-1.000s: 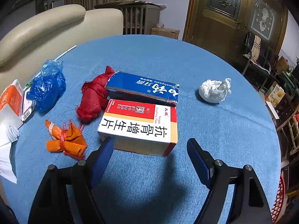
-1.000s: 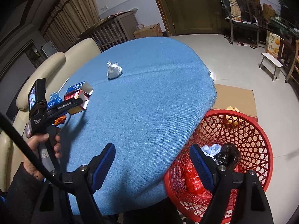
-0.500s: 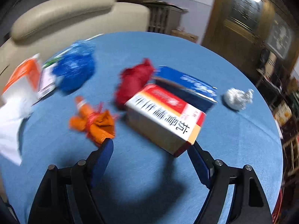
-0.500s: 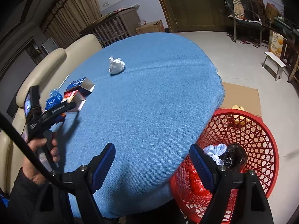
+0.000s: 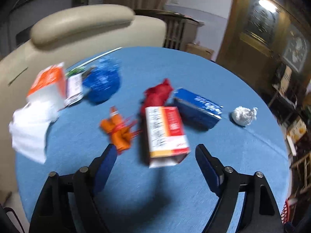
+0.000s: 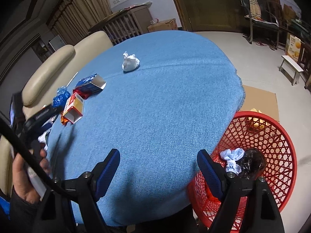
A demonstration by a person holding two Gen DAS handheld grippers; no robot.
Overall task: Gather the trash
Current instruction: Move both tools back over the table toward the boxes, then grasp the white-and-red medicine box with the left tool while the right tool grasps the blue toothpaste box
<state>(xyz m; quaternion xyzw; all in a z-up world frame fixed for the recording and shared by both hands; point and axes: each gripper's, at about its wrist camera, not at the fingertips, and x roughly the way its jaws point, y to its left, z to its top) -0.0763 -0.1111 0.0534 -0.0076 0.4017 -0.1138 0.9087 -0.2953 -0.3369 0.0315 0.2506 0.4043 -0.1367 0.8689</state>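
A: Our left gripper (image 5: 156,154) stands released, its jaws having just been opening a little wider, and nothing is pressed between the pads. The red-and-white carton (image 5: 166,134) lies on the table (image 5: 223,155) just ahead of the gap, its open end towards us, not yet between the fingers.

B: And our right gripper (image 6: 158,164) is released and empty too, hanging over the near edge of the table, with the red basket (image 6: 272,136) at its four o'clock on the floor. Some rubbish already lies in it.

A: The rest of the trash sits around the carton in the left wrist view: the orange wrapper (image 5: 118,131) at its nine o'clock, the red bag (image 5: 157,95) at twelve, the blue box (image 5: 198,107) at two, the crumpled white paper (image 5: 244,114) farther out at three, the blue plastic bag (image 5: 102,82) at ten.

B: What worries us here?

A: The view is blurred, so we judge the aim loosely. The orange wrapper lies just beside the left finger (image 5: 106,162); if we close now we may catch it along with the carton, or nudge it away.

B: The carton is hollow and open at the end. We think a hard squeeze would crush it, and it could slip out on the way to the basket.

A: And a shallow grip on its rim alone may let it tip and drop on the table.
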